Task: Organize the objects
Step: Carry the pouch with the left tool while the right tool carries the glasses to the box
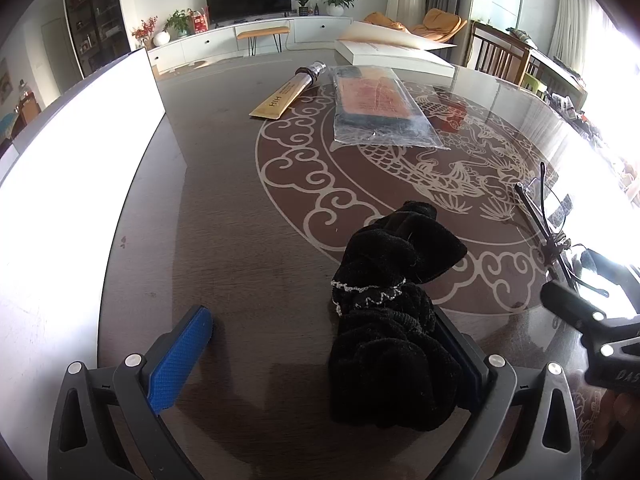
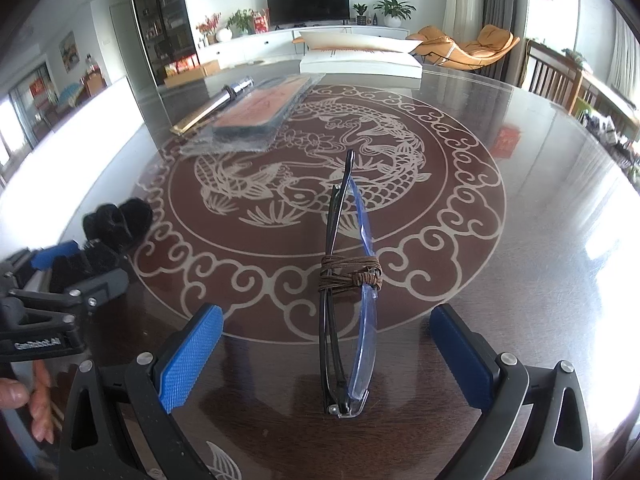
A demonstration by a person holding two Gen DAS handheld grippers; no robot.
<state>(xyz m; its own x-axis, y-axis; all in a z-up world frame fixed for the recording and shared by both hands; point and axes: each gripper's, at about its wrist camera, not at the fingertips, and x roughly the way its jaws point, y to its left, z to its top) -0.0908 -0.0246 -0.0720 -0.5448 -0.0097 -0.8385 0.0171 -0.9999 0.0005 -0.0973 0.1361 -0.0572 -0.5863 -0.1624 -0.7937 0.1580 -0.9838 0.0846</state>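
A black velvet scrunchie (image 1: 394, 320) with a small beaded trim lies on the dark table, resting against the right finger of my open left gripper (image 1: 324, 356); the left finger stands apart from it. Folded glasses (image 2: 348, 300) with blue-tinted lenses, bound by a brown cord, lie on edge between the fingers of my open right gripper (image 2: 328, 356), touching neither. The glasses also show in the left wrist view (image 1: 548, 216), and the scrunchie in the right wrist view (image 2: 116, 220). A bagged flat red-and-dark item (image 1: 378, 104) and a long gold-and-silver box (image 1: 286, 94) lie farther back.
A white box (image 1: 80, 152) stands at the table's left edge. An open white flat box (image 1: 394, 56) sits at the far edge. The table (image 1: 224, 200) bears a large round fish-and-cloud pattern. Chairs stand at the right.
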